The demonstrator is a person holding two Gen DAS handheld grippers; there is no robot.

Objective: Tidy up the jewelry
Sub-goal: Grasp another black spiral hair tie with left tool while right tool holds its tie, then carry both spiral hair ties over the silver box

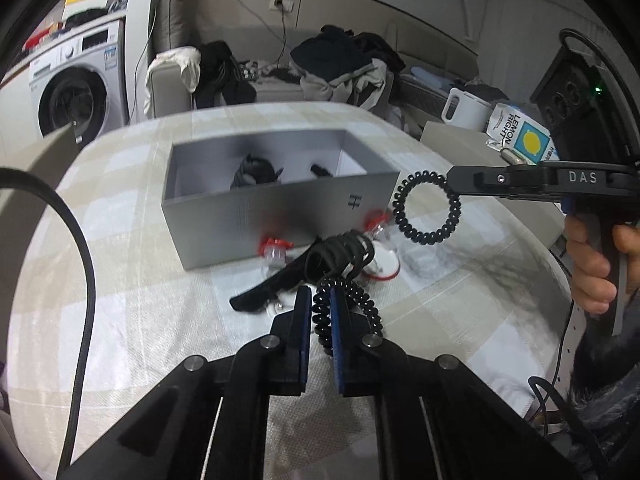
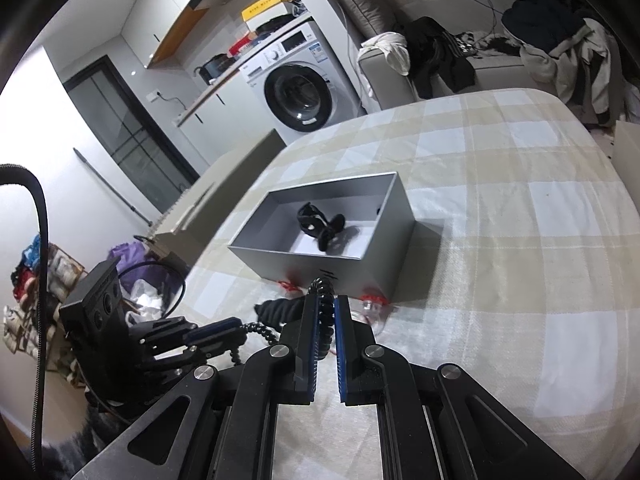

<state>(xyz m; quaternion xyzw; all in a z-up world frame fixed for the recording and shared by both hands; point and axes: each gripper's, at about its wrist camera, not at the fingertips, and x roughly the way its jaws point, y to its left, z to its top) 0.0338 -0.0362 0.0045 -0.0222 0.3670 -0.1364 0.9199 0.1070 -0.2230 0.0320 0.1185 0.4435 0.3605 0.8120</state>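
Note:
My left gripper [image 1: 320,294] is shut on a black spiral hair tie [image 1: 322,316] low over the checked tablecloth, just in front of a black fabric band [image 1: 276,280]. My right gripper [image 1: 450,182] comes in from the right, shut on a second black spiral tie [image 1: 424,239] that hangs as an open ring beside the grey box [image 1: 260,216]. In the right wrist view that gripper [image 2: 327,300] pinches its coil [image 2: 325,304] in front of the box [image 2: 312,264], and the left gripper [image 2: 240,326] holds its tie [image 2: 260,330] at the left. Black items [image 2: 320,228] lie inside the box.
Small clear pieces with red caps [image 1: 274,250] and a white disc with a red rim [image 1: 384,268] lie against the box's near wall. A white jug [image 1: 464,108] and a lemon carton [image 1: 524,136] stand beyond the table's right edge. A washing machine [image 2: 300,96] and a clothes-covered sofa stand behind.

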